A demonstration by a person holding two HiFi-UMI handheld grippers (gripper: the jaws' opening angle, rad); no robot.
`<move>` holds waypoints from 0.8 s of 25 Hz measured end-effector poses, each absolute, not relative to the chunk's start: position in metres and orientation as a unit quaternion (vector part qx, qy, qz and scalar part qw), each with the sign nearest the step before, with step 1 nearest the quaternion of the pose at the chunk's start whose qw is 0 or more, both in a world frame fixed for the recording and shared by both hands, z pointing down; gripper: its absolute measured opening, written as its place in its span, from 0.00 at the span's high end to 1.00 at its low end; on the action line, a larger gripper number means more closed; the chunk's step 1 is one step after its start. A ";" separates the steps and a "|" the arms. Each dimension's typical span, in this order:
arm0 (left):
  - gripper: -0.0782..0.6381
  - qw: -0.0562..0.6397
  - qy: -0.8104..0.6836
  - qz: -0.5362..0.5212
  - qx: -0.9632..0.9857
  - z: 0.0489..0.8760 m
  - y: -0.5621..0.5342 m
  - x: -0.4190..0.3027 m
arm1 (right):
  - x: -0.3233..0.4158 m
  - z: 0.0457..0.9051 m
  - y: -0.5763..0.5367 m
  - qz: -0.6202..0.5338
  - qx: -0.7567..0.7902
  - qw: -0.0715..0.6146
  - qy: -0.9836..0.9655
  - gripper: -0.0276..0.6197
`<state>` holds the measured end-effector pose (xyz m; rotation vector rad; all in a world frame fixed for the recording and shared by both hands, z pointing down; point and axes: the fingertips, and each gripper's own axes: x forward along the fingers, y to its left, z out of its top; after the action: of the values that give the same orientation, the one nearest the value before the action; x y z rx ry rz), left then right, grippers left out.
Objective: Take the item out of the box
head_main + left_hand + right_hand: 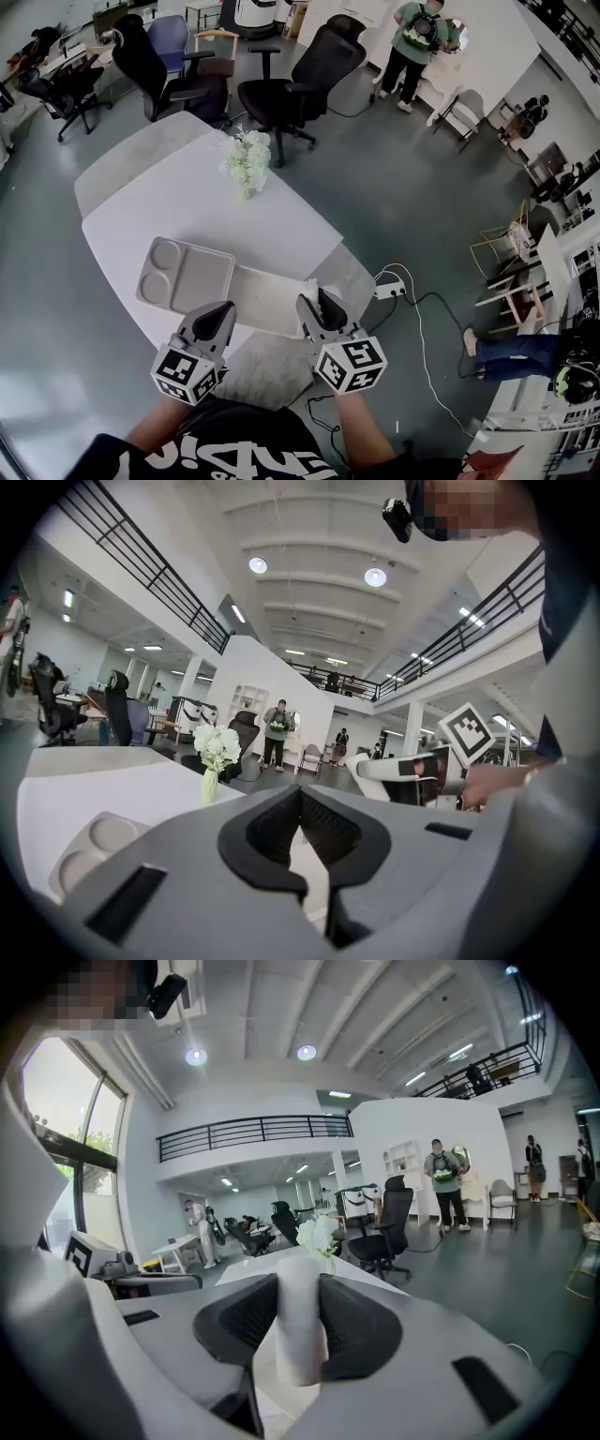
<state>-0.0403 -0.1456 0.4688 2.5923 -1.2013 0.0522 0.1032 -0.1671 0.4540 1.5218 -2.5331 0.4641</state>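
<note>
A flat white box point(270, 302) lies on the white table point(187, 202) near its front edge. My right gripper point(314, 300) hovers at the box's right end, shut on a white roll-shaped item point(300, 1335) that stands upright between the pads point(361, 1330). In the head view the item point(310, 285) shows as a small white piece at the jaw tips. My left gripper point(223, 311) is held over the box's left end, beside the grey tray. Its jaws point(300, 794) are shut, tips touching, with nothing between them. The right gripper point(412, 772) shows at the right of the left gripper view.
A grey compartment tray point(217, 260) sits left of the box. A vase of white flowers point(246, 161) stands mid-table. Black office chairs point(300, 80) stand beyond the table. A power strip and cables point(389, 289) lie on the floor to the right. A person point(417, 42) stands far back.
</note>
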 end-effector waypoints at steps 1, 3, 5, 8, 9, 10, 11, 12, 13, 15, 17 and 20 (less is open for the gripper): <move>0.88 0.140 -0.416 0.018 0.898 0.467 -0.144 -0.040 | 0.108 0.450 -0.160 0.149 0.514 0.066 -0.842 0.72; 0.88 0.137 -0.415 0.017 0.899 0.465 -0.141 -0.039 | 0.116 0.448 -0.146 0.142 0.525 0.046 -0.838 0.72; 0.88 0.133 -0.414 0.017 0.900 0.464 -0.139 -0.037 | 0.122 0.449 -0.132 0.135 0.533 0.030 -0.835 0.72; 0.88 0.129 -0.412 0.016 0.902 0.461 -0.135 -0.033 | 0.131 0.451 -0.111 0.126 0.548 0.008 -0.827 0.72; 0.88 0.127 -0.411 0.016 0.902 0.460 -0.134 -0.033 | 0.134 0.451 -0.105 0.121 0.554 0.003 -0.824 0.72; 0.88 0.127 -0.412 0.016 0.902 0.460 -0.132 -0.032 | 0.136 0.452 -0.099 0.114 0.560 0.000 -0.820 0.72; 0.88 0.126 -0.412 0.016 0.902 0.460 -0.131 -0.031 | 0.138 0.454 -0.094 0.106 0.566 0.001 -0.817 0.72; 0.88 0.126 -0.412 0.016 0.902 0.461 -0.129 -0.031 | 0.138 0.457 -0.090 0.097 0.571 0.004 -0.815 0.72; 0.88 0.126 -0.412 0.016 0.902 0.461 -0.128 -0.030 | 0.139 0.461 -0.086 0.090 0.576 0.008 -0.813 0.72; 0.88 0.125 -0.412 0.016 0.902 0.463 -0.126 -0.029 | 0.138 0.469 -0.080 0.080 0.582 0.013 -0.809 0.72; 0.88 0.123 -0.412 0.016 0.903 0.464 -0.125 -0.028 | 0.138 0.477 -0.076 0.078 0.590 0.012 -0.804 0.72; 0.88 0.122 -0.412 0.018 0.903 0.468 -0.122 -0.026 | 0.145 0.484 -0.072 0.084 0.602 0.001 -0.794 0.72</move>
<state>-0.0256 -0.1223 0.4680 2.6349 -1.2042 0.0520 0.1448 -0.0716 0.4844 1.8897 -2.4931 0.2631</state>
